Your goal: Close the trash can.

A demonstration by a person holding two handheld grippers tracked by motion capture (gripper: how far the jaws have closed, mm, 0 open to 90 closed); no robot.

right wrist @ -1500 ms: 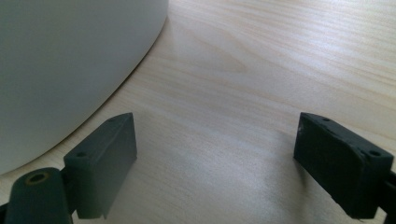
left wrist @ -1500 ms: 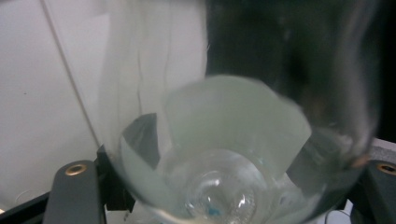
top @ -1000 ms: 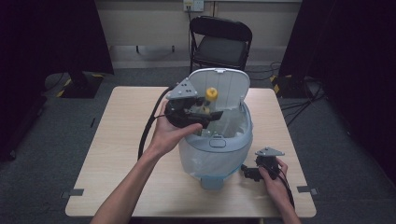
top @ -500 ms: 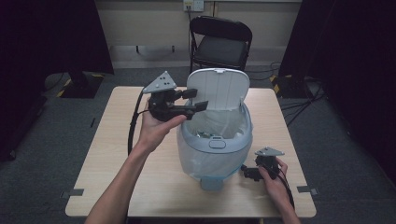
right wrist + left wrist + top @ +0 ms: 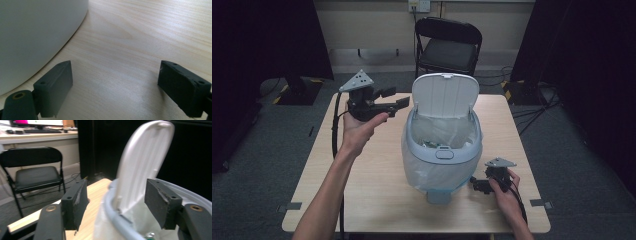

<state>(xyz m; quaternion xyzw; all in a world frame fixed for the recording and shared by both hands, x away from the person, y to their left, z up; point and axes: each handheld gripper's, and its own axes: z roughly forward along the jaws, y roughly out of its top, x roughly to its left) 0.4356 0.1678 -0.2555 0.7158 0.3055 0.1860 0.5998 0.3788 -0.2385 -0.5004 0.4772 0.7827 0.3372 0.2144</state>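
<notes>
A pale blue bin with a white liner stands mid-table, its white lid tipped up at the back. Some litter lies inside. My left gripper is held in the air left of the lid, pointing at it, open and empty; its jaws have just been opening. In the left gripper view the lid and the bin's rim stand beyond the left gripper. My right gripper rests on the table by the bin's front right, open. The right gripper frames bare wood, with the bin's wall to its left.
The wooden table has bare room left of and in front of the bin. A black folding chair stands behind the table; the chair is also in the left gripper view. Dark curtains hang on both sides.
The left gripper has moved left, from above the bin's mouth to beside the lid. A yellow thing seen at its jaws a second ago is gone from them. The right hand has not moved.
</notes>
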